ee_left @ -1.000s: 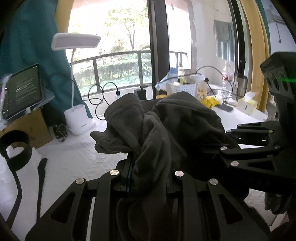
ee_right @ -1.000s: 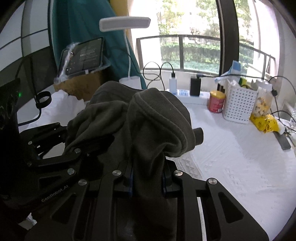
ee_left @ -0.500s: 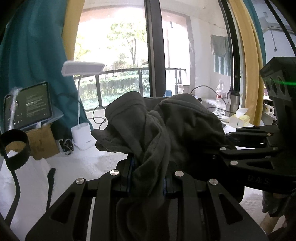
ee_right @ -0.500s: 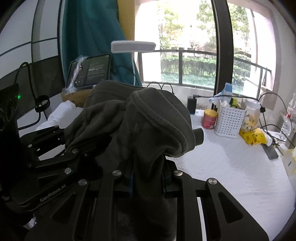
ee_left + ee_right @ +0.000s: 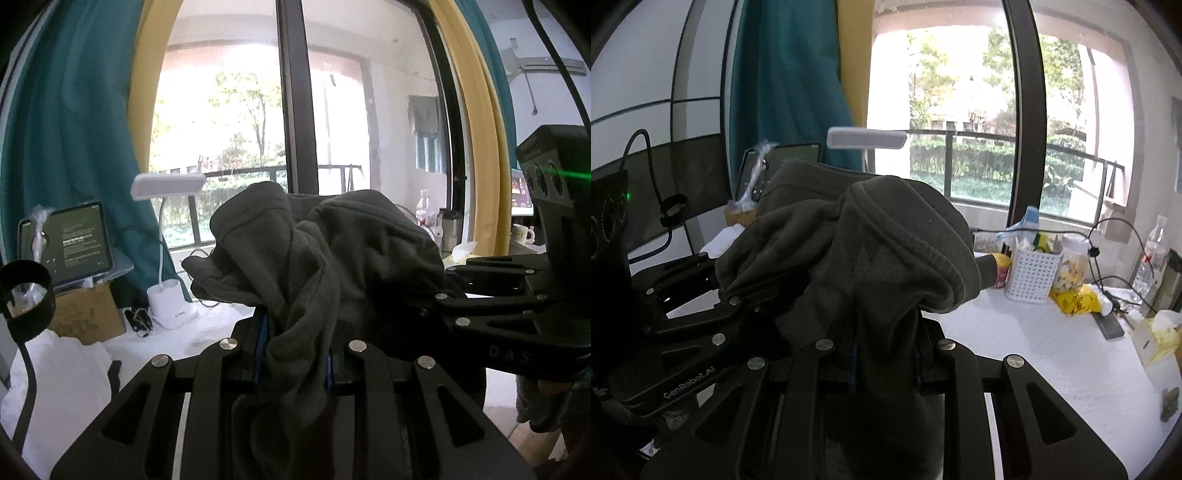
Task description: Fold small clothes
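Left gripper is clamped tight on a dark grey garment, the cloth pinched between its two fingers and spilling out over the top in a bunched heap. Right gripper is squeezed on the same garment, a thick hemmed fold bulging up and over its fingers. The two tools sit close together, each showing at the edge of the other's view, with the cloth bridging them and held up above the white table.

Out past the cloth on the left, a white desk lamp stands on the table, with a tablet propped on a cardboard box beside it. A teal curtain hangs behind those. Over on the right side of the table, a white basket stands near a clear jar, with a yellow bag just beside the jar. Far back, a big window opens onto a balcony railing and trees.
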Action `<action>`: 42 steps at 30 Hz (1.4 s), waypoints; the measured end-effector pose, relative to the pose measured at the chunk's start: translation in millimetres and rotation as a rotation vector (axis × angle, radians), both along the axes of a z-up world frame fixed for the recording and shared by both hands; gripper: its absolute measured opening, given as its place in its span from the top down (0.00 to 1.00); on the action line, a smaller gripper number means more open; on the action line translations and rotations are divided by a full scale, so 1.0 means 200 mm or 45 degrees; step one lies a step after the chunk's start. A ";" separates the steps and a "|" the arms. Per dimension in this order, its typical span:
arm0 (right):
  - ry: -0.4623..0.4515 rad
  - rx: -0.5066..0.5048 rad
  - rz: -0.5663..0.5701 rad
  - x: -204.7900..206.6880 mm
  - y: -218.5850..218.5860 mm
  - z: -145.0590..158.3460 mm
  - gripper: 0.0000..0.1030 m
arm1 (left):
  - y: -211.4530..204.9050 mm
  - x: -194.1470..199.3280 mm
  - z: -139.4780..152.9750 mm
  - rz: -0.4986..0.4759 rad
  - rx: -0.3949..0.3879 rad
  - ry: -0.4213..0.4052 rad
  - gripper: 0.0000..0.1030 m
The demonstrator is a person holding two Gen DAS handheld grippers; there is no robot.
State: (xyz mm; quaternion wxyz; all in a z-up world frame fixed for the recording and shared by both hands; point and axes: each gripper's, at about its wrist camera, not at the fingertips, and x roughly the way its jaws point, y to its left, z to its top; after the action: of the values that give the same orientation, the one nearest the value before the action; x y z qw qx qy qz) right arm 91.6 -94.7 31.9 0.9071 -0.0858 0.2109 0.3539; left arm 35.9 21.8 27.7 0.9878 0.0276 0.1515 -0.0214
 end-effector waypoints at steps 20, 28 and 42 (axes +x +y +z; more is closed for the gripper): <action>-0.188 0.066 0.003 -0.20 0.00 0.24 0.78 | 0.05 -0.17 0.18 -0.011 0.002 -0.187 0.80; -0.252 0.077 0.047 -0.28 0.08 0.32 0.78 | 0.15 -0.25 0.23 0.022 -0.009 -0.231 0.80; -0.299 0.087 0.240 -0.41 0.40 0.37 0.78 | 0.42 -0.48 0.24 0.186 0.033 -0.263 0.80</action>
State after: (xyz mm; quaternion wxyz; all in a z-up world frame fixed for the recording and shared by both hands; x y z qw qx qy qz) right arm 9.9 -15.1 104.9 0.8907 -0.1150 0.0823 0.4320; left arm -60.0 104.9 74.7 0.9967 0.0312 0.0509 0.0556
